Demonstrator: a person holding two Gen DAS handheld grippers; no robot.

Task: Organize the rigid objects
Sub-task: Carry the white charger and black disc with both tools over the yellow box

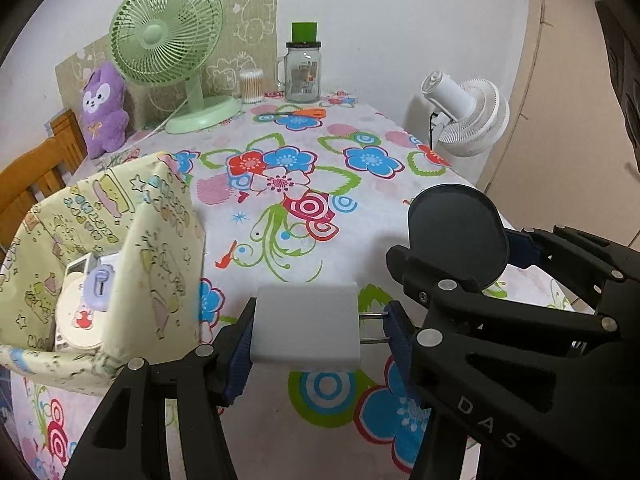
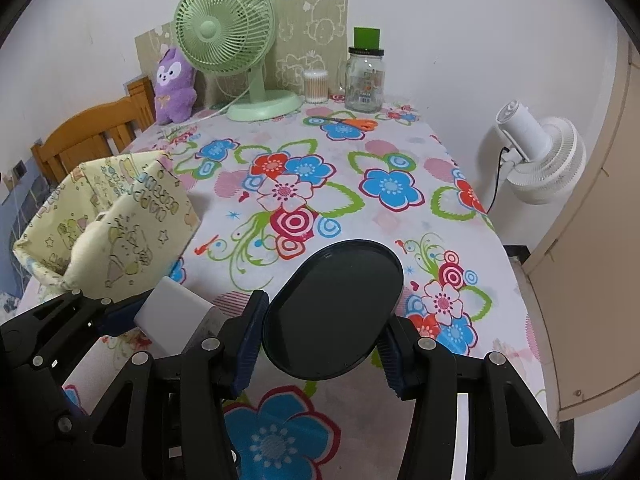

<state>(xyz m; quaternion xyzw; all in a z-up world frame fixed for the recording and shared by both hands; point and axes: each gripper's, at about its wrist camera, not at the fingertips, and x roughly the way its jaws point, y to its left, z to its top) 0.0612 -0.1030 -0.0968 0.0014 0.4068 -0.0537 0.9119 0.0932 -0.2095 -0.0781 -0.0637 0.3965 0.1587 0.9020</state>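
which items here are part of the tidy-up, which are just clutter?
In play: white charger in left gripper; black oval lid in right gripper; patterned storage bin.
Background: green fan, white fan, purple plush, glass jar, scissors.

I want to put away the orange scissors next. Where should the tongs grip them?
My judgement: grip the orange scissors across the handle loops from above; they lie flat on the tablecloth, and the loops are the widest part.

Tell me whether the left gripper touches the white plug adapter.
Touching. The left wrist view shows the left gripper clamping the white plug adapter, one blue pad on its body, the other against its prongs.
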